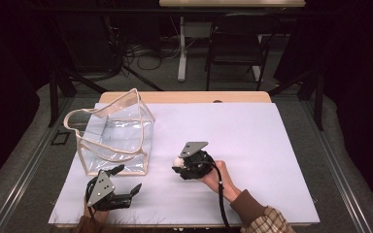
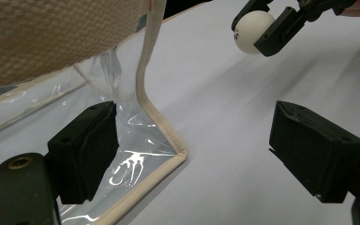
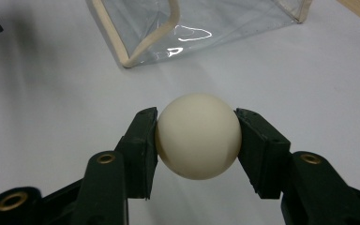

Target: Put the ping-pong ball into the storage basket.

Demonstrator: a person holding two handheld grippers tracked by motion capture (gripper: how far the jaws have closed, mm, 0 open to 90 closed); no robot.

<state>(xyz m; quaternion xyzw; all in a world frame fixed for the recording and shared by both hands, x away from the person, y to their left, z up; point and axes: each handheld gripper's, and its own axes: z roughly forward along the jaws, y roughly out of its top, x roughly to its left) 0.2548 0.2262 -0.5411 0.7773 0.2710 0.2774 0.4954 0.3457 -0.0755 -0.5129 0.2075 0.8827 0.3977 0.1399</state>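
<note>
Clamped between the right gripper's [image 3: 197, 140] jaws, a white ball [image 3: 198, 136] hangs just above the white table [image 1: 252, 141]. Beside the clear bag's [image 1: 114, 138] near corner, the left gripper [image 1: 126, 180] waits, jaws spread wide and empty.

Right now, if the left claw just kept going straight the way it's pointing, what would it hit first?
Most likely the clear bag. The left claw is open, with the bag's near bottom corner between its jaws, just ahead. The gap is hard to judge.
</note>
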